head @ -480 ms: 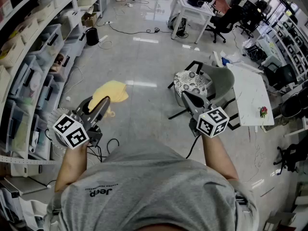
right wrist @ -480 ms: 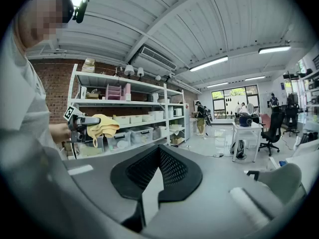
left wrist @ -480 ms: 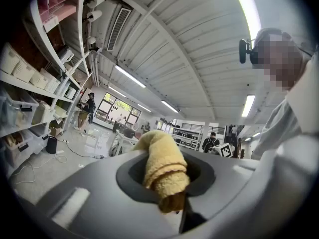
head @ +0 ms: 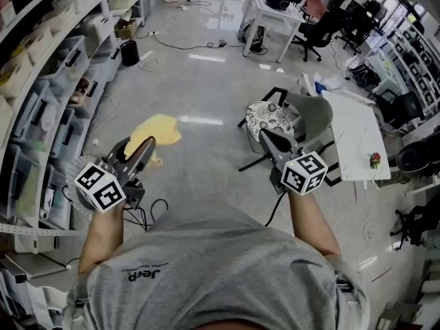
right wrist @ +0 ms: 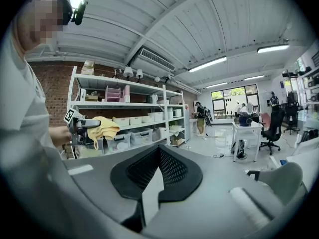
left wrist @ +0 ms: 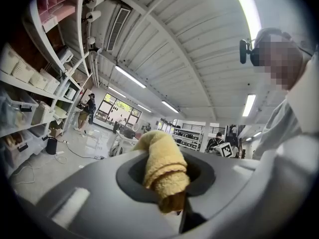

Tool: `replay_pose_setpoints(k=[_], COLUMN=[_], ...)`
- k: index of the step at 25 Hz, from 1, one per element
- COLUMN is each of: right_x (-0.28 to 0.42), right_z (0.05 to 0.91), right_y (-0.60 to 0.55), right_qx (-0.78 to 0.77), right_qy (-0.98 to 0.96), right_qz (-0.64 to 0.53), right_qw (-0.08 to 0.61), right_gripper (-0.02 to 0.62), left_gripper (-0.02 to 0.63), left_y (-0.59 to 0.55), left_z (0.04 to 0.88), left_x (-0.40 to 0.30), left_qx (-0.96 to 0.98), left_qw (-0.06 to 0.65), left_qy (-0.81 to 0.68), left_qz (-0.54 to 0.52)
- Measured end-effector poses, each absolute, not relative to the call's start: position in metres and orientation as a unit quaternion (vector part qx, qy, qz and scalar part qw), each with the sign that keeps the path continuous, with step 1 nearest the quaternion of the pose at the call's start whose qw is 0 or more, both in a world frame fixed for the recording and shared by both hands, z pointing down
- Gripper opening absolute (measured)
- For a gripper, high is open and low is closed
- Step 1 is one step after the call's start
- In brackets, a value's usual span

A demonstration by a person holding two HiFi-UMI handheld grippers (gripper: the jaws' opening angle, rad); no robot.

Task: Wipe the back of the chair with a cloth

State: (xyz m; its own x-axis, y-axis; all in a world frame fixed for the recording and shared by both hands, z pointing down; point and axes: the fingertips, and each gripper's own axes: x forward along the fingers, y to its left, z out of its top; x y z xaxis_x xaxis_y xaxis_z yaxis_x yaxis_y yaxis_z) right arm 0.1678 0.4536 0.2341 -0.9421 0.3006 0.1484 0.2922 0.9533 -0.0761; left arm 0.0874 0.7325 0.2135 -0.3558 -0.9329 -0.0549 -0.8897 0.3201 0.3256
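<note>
A grey chair (head: 313,119) with a flower-patterned seat cushion (head: 270,118) stands on the floor ahead to the right. In the head view my left gripper (head: 146,147) is shut on a yellow cloth (head: 157,129), which hangs from its tips above the floor, well left of the chair. The left gripper view shows the cloth (left wrist: 162,166) rolled up between the jaws. My right gripper (head: 265,138) is shut with nothing in it, just in front of the chair's seat. The right gripper view shows the chair's back (right wrist: 281,177) at the lower right and the cloth (right wrist: 102,127) off to the left.
Shelves with plastic bins (head: 41,88) line the left side. A white table (head: 357,133) stands right of the chair. Cables (head: 185,45) and a black bin (head: 129,52) lie on the floor farther off, with another white table (head: 275,16) and black office chairs (head: 320,33) beyond.
</note>
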Motion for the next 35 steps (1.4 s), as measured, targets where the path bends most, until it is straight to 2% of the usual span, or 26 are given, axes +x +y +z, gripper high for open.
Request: replay_pose_setpoints(k=[23, 29, 35], right_x=[0.201, 0.195, 0.165], right_z=[0.229, 0.24, 0.242], right_y=[0.371, 0.365, 0.366], right_qx=[-0.187, -0.182, -0.164], right_qy=[-0.98, -0.981, -0.983], right_qz=[0.019, 0.025, 0.015], right_qw=[0.064, 0.069, 0.078], right_gripper=[0.003, 0.003, 0.003], left_gripper=[0.126, 0.126, 0.126], left_y=[0.652, 0.645, 0.637], left_z=[0.222, 0.227, 0.237], left_x=[0.132, 0.123, 0.082], left_qx=[0.542, 0.546, 0.566], left_qw=[0.074, 0.077, 0.083], left_qy=[-0.823, -0.819, -0.803], left_qz=[-0.156, -0.155, -0.166])
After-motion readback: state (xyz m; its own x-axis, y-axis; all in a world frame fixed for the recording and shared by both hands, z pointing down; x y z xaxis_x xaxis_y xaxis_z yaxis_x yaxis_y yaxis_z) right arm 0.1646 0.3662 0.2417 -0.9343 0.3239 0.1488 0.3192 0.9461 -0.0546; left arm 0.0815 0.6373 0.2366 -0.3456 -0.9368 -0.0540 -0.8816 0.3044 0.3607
